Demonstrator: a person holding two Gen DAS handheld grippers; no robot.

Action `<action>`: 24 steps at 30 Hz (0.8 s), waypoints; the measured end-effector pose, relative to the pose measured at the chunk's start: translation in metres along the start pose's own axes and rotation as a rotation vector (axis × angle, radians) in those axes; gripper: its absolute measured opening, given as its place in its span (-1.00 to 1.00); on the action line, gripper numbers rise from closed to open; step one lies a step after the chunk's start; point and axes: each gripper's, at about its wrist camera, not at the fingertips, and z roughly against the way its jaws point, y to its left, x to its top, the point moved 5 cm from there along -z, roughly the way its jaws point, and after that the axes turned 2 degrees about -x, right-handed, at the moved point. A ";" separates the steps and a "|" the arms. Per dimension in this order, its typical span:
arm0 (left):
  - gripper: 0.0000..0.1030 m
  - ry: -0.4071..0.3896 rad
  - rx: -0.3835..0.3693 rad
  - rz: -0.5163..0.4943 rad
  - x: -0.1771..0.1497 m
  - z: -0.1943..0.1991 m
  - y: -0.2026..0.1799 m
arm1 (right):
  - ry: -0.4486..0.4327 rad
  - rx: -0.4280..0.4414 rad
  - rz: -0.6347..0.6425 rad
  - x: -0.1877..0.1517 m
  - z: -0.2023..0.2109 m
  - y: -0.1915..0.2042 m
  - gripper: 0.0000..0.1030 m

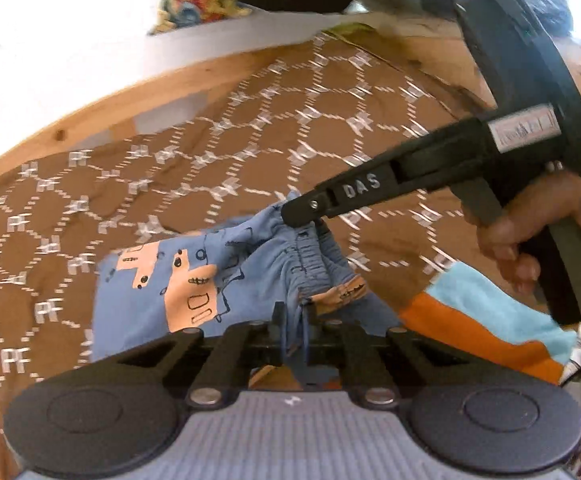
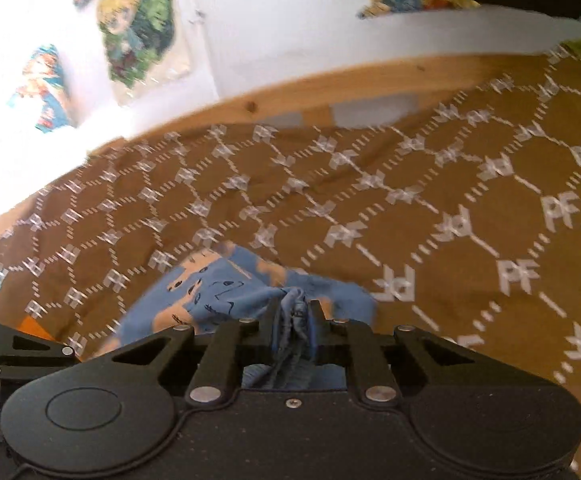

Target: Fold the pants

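Observation:
Small blue pants [image 1: 178, 292] with orange vehicle prints hang over a brown patterned bedspread [image 1: 170, 168]. My left gripper [image 1: 293, 312] is shut on the gathered waistband. My right gripper [image 1: 304, 214] enters the left wrist view from the right and pinches the same waistband a little farther along. In the right wrist view the right gripper [image 2: 295, 308] is shut on bunched blue cloth, and the pants [image 2: 218, 284] hang below it over the bedspread [image 2: 370, 200].
An orange and light blue garment [image 1: 486, 320] lies at the right beside the pants. The bed's wooden frame [image 2: 330, 80] runs along a white wall with colourful pictures [image 2: 138, 20]. The person's hand [image 1: 530, 224] holds the right gripper's handle.

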 end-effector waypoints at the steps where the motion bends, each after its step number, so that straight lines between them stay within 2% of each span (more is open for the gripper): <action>1: -0.85 0.007 -0.011 -0.017 -0.003 -0.004 -0.004 | 0.017 -0.019 0.011 -0.003 -0.001 -0.002 -0.72; 5: -0.80 0.087 -0.024 -0.064 -0.015 -0.024 -0.013 | 0.068 -0.058 0.044 -0.017 -0.014 -0.007 -0.66; 6: -0.75 0.089 -0.030 -0.059 -0.017 -0.023 -0.013 | 0.076 -0.069 0.049 -0.020 -0.018 -0.007 -0.59; 7: -0.54 0.085 -0.038 -0.051 -0.018 -0.022 -0.012 | 0.079 -0.084 0.058 -0.022 -0.018 -0.009 -0.56; 8: -0.23 0.081 -0.058 -0.039 -0.017 -0.018 -0.010 | 0.077 -0.093 0.062 -0.023 -0.017 -0.009 -0.39; 9: -0.11 0.073 -0.071 -0.024 -0.017 -0.014 -0.007 | 0.070 -0.102 0.059 -0.022 -0.015 -0.010 -0.16; 10: 0.02 0.055 -0.077 0.000 -0.017 -0.007 -0.003 | 0.061 -0.113 0.052 -0.021 -0.013 -0.012 -0.03; 12: 0.13 0.018 -0.063 0.080 -0.015 0.006 0.012 | 0.040 -0.129 0.043 -0.018 -0.008 -0.013 0.41; 14: 0.40 -0.036 0.004 0.218 -0.012 0.020 0.038 | 0.023 -0.153 0.045 -0.015 -0.006 -0.012 0.71; 16: 0.43 -0.073 0.104 0.339 -0.014 0.030 0.066 | 0.017 -0.161 0.054 -0.016 -0.004 -0.009 0.83; 17: 0.46 -0.062 0.161 0.398 -0.018 0.030 0.080 | 0.019 -0.162 0.053 -0.017 -0.004 -0.008 0.87; 18: 0.48 -0.025 0.214 0.446 -0.023 0.027 0.092 | 0.025 -0.156 0.053 -0.018 -0.005 -0.005 0.91; 20: 0.49 0.078 0.275 0.501 -0.036 0.017 0.106 | 0.049 -0.137 0.068 -0.023 -0.009 0.004 0.97; 22: 0.49 0.174 0.299 0.534 -0.053 0.008 0.115 | 0.099 -0.150 0.134 -0.031 -0.014 0.013 0.97; 24: 0.58 0.198 0.297 0.556 -0.064 0.003 0.118 | 0.173 -0.222 0.252 -0.043 -0.020 0.019 0.98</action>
